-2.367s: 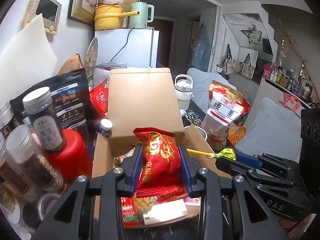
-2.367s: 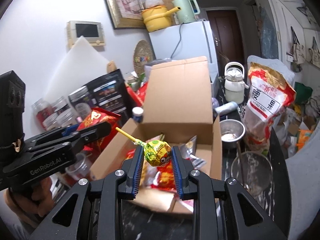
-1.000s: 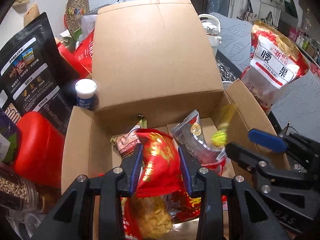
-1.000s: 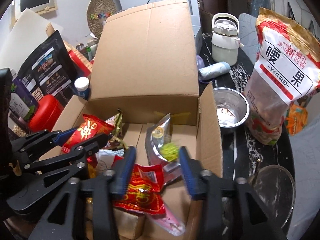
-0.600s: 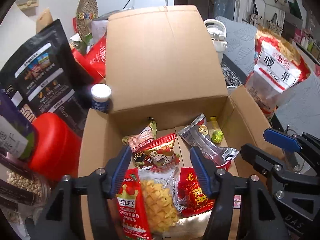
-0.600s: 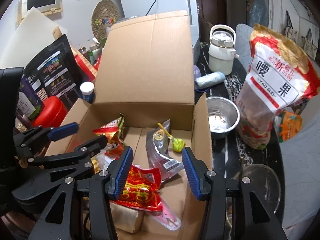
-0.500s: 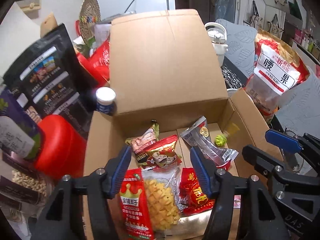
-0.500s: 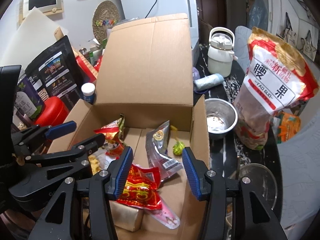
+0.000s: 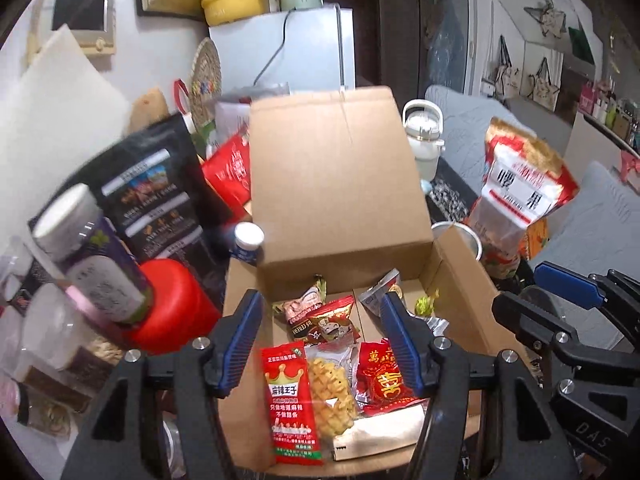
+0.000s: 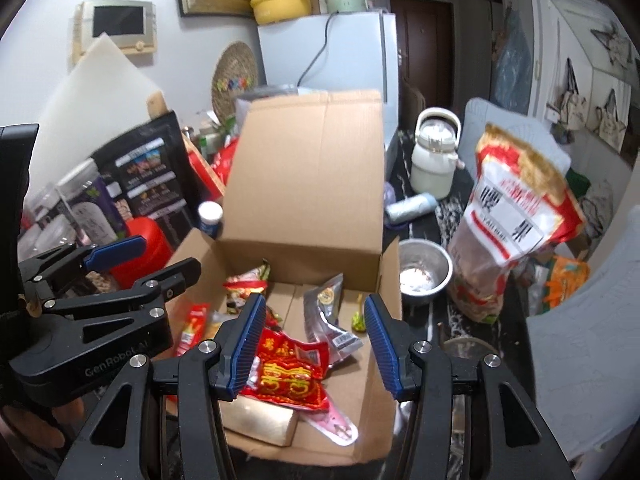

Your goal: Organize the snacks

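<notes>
Both jaws released, nothing between: left gripper [image 9: 320, 340], right gripper [image 10: 314, 344]. Snacks sat in open cardboard box [image 10: 304, 184], frame centre. Red packet [image 9: 292, 400] read "麻辣王子". Left gripper body marked "GenRobot.AI". Lollipop [image 10: 357, 320] lay by box's right wall.

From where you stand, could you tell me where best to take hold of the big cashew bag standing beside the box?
Probably the cashew bag by its flat crimped top edge, coming from above: it stands upright, and its bulging lower body looks too wide for the tool.
</notes>
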`<act>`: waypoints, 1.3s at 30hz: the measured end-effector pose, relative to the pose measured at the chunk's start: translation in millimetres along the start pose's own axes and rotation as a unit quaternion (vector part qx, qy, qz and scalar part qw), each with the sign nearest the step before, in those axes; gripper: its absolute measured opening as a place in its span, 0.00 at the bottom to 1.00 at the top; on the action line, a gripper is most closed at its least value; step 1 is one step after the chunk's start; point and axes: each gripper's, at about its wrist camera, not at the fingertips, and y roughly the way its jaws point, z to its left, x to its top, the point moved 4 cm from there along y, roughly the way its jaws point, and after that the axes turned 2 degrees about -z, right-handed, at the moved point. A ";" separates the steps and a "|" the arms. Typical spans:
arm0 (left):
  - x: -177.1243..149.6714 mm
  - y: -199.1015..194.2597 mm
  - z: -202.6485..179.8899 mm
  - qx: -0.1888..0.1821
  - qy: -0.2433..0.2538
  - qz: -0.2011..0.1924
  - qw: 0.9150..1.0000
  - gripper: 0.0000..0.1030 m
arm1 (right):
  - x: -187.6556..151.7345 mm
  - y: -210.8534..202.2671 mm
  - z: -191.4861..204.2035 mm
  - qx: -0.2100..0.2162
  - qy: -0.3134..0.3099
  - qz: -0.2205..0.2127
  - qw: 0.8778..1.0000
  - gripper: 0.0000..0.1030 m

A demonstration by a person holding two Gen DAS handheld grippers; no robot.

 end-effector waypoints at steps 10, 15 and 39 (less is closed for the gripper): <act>-0.9 -69.3 3.5 -0.005 0.002 -0.054 0.999 0.59 | 2.2 -69.3 22.4 0.005 -0.023 -0.059 0.998 0.53; -4.3 -108.9 6.7 -0.013 -0.004 -0.087 0.996 0.71 | -3.2 -106.0 35.1 0.008 -0.038 -0.093 0.995 0.67; -77.3 -198.6 6.5 -0.001 0.001 -0.127 0.992 0.76 | -73.5 -186.3 50.5 -0.020 -0.036 -0.129 0.991 0.83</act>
